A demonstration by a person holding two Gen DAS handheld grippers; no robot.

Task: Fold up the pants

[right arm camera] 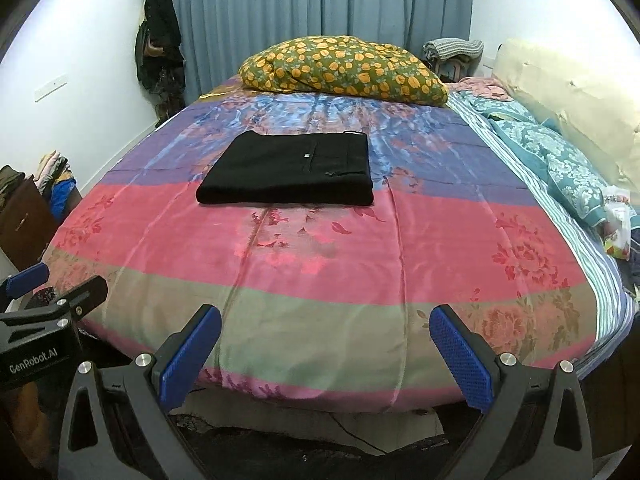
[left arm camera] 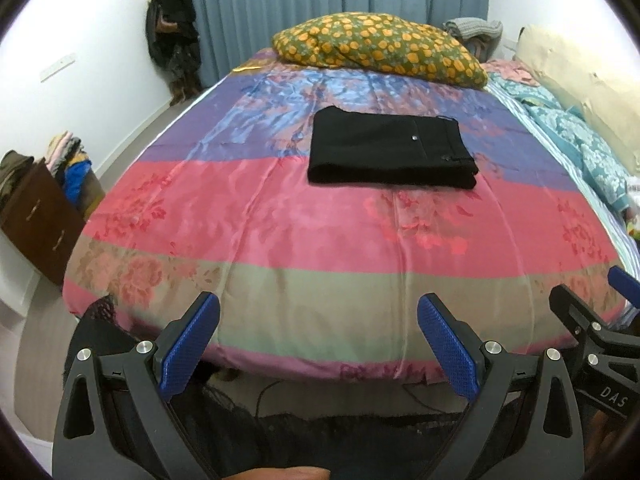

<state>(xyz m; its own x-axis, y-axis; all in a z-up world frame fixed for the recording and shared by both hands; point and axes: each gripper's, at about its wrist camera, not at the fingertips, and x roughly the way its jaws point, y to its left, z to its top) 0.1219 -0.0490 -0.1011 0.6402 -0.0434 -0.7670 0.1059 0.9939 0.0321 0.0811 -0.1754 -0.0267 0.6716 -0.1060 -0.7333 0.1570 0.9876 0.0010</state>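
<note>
Black pants [left arm camera: 390,148] lie folded into a flat rectangle in the middle of the striped floral bedspread [left arm camera: 280,232]; they also show in the right wrist view [right arm camera: 290,170]. My left gripper [left arm camera: 318,344] is open and empty, held off the near edge of the bed, well short of the pants. My right gripper [right arm camera: 324,354] is open and empty too, beside the left one at the bed's near edge. The right gripper shows at the right edge of the left wrist view [left arm camera: 592,320], and the left gripper at the left edge of the right wrist view [right arm camera: 40,300].
A yellow-flowered pillow [left arm camera: 380,46] lies at the far end of the bed. Teal bedding [left arm camera: 580,140] and a cream headboard [left arm camera: 580,80] run along the right. A brown cabinet [left arm camera: 36,220] with clothes stands at the left. Dark clothes [left arm camera: 172,28] hang by the blue curtain.
</note>
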